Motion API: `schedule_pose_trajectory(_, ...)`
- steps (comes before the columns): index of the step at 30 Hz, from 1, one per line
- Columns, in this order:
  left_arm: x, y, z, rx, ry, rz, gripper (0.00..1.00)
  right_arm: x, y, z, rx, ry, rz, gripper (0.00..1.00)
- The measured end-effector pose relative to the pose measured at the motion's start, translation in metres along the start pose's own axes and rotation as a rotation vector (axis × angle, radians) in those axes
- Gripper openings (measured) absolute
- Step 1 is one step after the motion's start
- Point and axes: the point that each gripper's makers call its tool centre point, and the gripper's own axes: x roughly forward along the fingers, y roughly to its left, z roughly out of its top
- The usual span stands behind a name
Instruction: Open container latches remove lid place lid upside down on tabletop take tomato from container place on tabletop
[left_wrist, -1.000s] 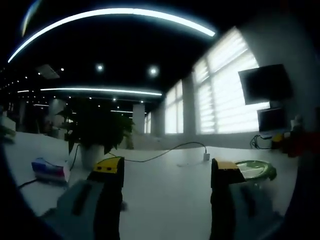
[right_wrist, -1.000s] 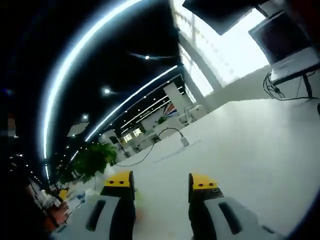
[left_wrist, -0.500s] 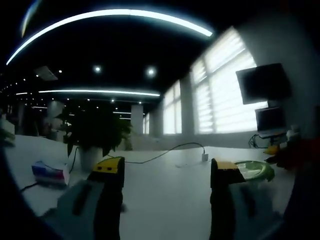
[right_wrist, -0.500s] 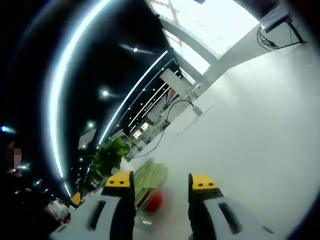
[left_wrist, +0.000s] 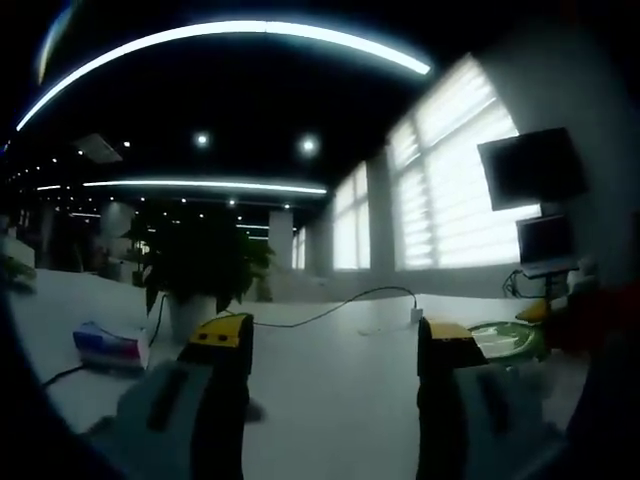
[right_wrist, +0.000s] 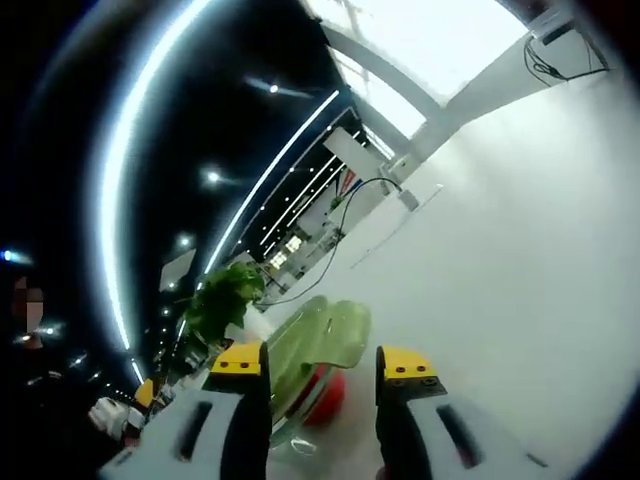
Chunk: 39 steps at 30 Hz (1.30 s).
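Right gripper view: open right tongs (right_wrist: 322, 372) straddle the tomato (right_wrist: 325, 397) under the green lid (right_wrist: 315, 350); soft, round, so grip its sides gently.

A clear container (right_wrist: 300, 415) with a green lid (right_wrist: 315, 345) holds a red tomato (right_wrist: 328, 397) on the white tabletop (right_wrist: 520, 260).

Green lid (right_wrist: 318, 345) over red tomato (right_wrist: 328, 395); open jaws either side
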Motion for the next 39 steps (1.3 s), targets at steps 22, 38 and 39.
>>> schedule_pose_trajectory(22,-0.004,0.011,-0.003,-0.031,-0.005,0.031,0.56,0.006,0.000,0.015,-0.121,-0.093,-0.102,0.29)
schedule_pose_trajectory(38,-0.007,0.013,0.001,-0.032,-0.015,0.040,0.55,0.003,0.005,0.044,-0.153,-0.145,-0.218,0.03)
schedule_pose_trajectory(39,-0.009,0.013,0.001,-0.031,-0.015,0.040,0.55,0.003,0.007,0.045,-0.153,-0.150,-0.218,0.03)
